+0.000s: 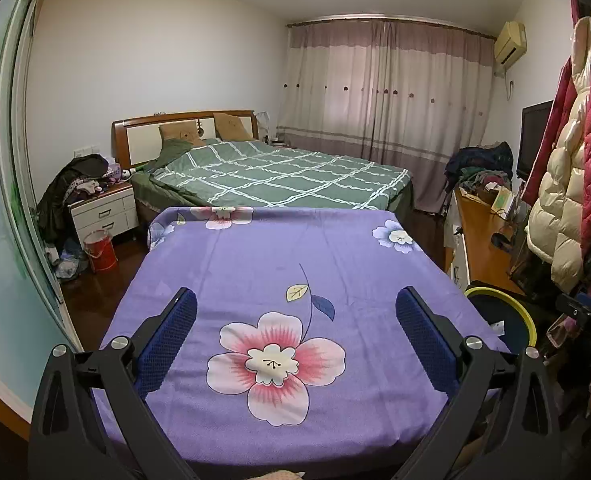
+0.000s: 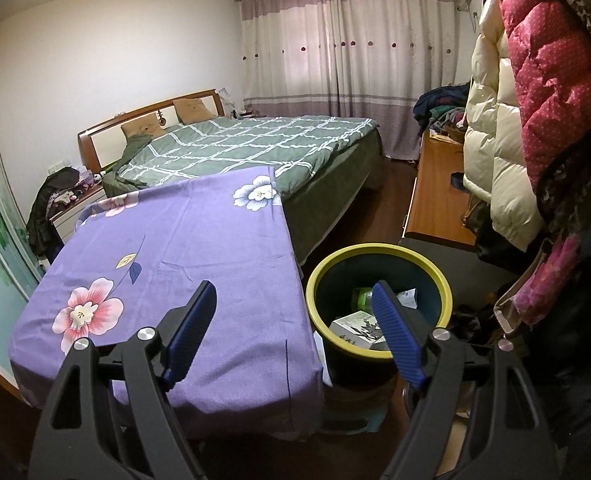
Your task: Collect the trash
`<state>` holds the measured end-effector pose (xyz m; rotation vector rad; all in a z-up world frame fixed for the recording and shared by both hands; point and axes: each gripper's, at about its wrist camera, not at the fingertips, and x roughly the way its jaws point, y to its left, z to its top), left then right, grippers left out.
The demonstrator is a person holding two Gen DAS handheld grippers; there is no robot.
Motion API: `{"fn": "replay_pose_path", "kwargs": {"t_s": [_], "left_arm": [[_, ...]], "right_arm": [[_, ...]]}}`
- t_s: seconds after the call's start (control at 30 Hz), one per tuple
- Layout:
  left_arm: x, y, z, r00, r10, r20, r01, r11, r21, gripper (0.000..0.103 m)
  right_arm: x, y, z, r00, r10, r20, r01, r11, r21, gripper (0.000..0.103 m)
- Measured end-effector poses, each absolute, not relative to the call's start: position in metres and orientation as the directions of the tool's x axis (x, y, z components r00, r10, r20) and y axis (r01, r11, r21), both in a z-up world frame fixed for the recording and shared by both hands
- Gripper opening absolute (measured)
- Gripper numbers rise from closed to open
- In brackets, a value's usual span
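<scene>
**Both tools open over the cloth-covered desk, trash lying in the bin**

The left tool (image 1: 295, 300) is hovering above the purple flowered cloth (image 1: 255, 280) that is covering the desk, its 2 blue-padded fingers (image 1: 167, 340) standing wide apart and gripping nothing. A large pink flower print is showing between them.

The right tool (image 2: 295, 292) is hanging over the desk's right edge, its jaws also spread wide and empty; its left finger is lying over the cloth (image 2: 195, 240) and its right finger is crossing in front of the trash bin (image 2: 379, 250).

The bin, dark with a yellow-green rim, is standing on the floor just beside the desk's right side. Trash is sitting inside it: a white printed box (image 2: 355, 330), a green plastic bottle (image 2: 361, 296) and a small pale packet (image 2: 407, 296). In the left wrist view only a slice of the bin's rim (image 1: 529, 316) is showing at the desk's right corner.

Beyond the desk, a bed with a green checked quilt (image 1: 279, 176) is lying against the wall, with drawn curtains (image 1: 383, 92) behind it. A red bucket (image 1: 100, 250) is standing on the floor near the white nightstand (image 1: 107, 212). Padded coats (image 2: 535, 80) are hanging on the right
</scene>
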<state>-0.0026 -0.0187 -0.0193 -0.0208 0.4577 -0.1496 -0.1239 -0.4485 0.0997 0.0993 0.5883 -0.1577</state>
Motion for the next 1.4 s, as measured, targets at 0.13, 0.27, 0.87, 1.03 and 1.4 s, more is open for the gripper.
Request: {"fn": "replay_pose_path", "kwargs": {"t_s": [0.13, 0.27, 0.87, 1.03, 1.4], "left_arm": [[0.0, -0.019, -0.018, 0.884, -0.152, -0.443, 0.143, 0.988, -0.053, 0.098], [0.001, -0.021, -0.019, 0.884, -0.15, -0.443, 0.144, 0.988, -0.048, 0.098], [0.008, -0.02, -0.026, 0.872, -0.165, -0.46, 0.159, 0.986, -0.051, 0.098], [0.008, -0.02, -0.027, 0.872, -0.166, -0.461, 0.16, 0.986, -0.051, 0.098], [0.009, -0.02, -0.029, 0.87, -0.17, -0.464, 0.166, 0.985, -0.048, 0.098]], "right_arm": [[-0.121, -0.448, 0.098, 0.819, -0.117, -0.562, 0.175, 0.983, 0.05, 0.076], [-0.121, -0.448, 0.098, 0.819, -0.118, -0.561, 0.177, 0.983, 0.052, 0.076], [-0.118, -0.449, 0.092, 0.815, -0.115, -0.568, 0.179, 0.982, 0.057, 0.076], [-0.118, -0.449, 0.091, 0.814, -0.115, -0.569, 0.179, 0.982, 0.058, 0.076], [-0.118, -0.45, 0.092, 0.815, -0.115, -0.569, 0.179, 0.982, 0.058, 0.076]]}}
